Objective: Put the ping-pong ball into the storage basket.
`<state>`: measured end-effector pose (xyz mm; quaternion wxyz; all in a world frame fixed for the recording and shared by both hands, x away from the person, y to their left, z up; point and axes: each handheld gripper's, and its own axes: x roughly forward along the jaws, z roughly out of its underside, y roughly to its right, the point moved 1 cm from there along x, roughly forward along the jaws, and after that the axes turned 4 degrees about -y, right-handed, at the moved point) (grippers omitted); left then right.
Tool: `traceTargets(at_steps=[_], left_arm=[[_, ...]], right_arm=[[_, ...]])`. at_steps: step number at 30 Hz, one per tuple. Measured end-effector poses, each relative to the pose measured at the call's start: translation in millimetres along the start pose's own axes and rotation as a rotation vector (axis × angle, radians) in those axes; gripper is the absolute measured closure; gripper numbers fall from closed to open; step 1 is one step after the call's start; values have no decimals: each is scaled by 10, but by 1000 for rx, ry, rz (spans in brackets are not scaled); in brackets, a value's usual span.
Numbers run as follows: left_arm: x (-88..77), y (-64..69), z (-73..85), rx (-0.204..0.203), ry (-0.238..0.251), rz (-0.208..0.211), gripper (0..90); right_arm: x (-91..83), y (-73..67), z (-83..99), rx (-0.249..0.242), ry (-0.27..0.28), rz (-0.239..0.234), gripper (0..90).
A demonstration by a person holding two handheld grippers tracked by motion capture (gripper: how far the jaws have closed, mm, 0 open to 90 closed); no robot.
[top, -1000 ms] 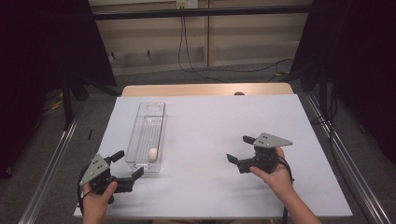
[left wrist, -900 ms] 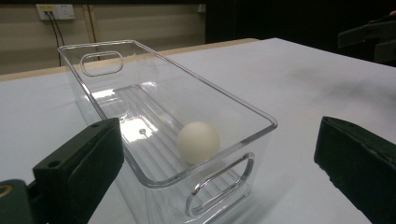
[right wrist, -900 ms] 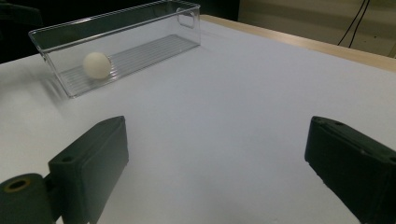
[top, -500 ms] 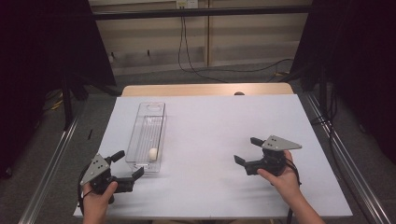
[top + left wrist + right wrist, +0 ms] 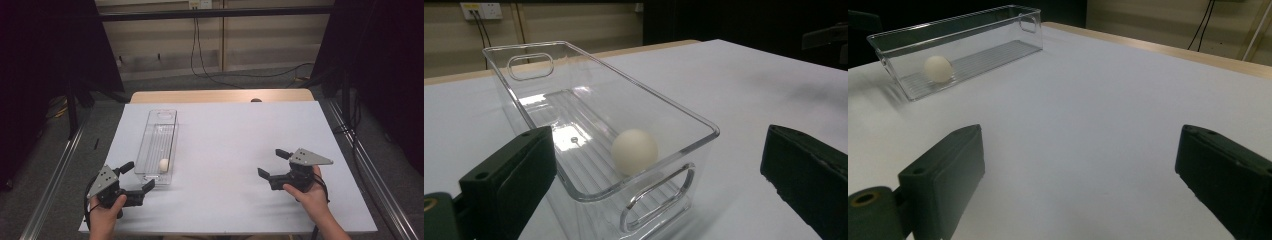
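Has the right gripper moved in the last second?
Yes. The right gripper has drawn back toward the table's near right corner, farther from the clear bin, jaws open.

Left gripper (image 5: 136, 181) held low at near-left, jaws spread wide — empty. Right gripper (image 5: 271, 164) held at near-right, jaws likewise apart — gripped by hand (image 5: 309, 192) from behind.

Clear glossy plastic bin (image 5: 589, 125) — ribbed floor, matt white ball (image 5: 634, 151)
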<state>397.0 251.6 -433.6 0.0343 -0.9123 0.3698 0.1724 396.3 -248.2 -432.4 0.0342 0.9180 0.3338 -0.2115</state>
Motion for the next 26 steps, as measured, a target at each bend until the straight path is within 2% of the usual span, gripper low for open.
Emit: traceTargets(at_steps=[11,14,15,19,21,26], left_arm=[[-5,-2,-1,3,3,6,15],[1,8,0,-6,2,0,15],[0,2,0,7,-5,2,16],[7,9,-4,4,-3,0,15],[16,18,-5,-9,5,4,15],[15,4,-12,5,-2,2,15]], right_arm=[[-153,71,97,-1,12,33,54],[-209,102,139,9,17,45,54],[-229,111,152,15,16,52,54],[-293,153,206,18,31,72,53],[-318,168,233,28,37,76,52],[-331,178,296,41,36,83,48]])
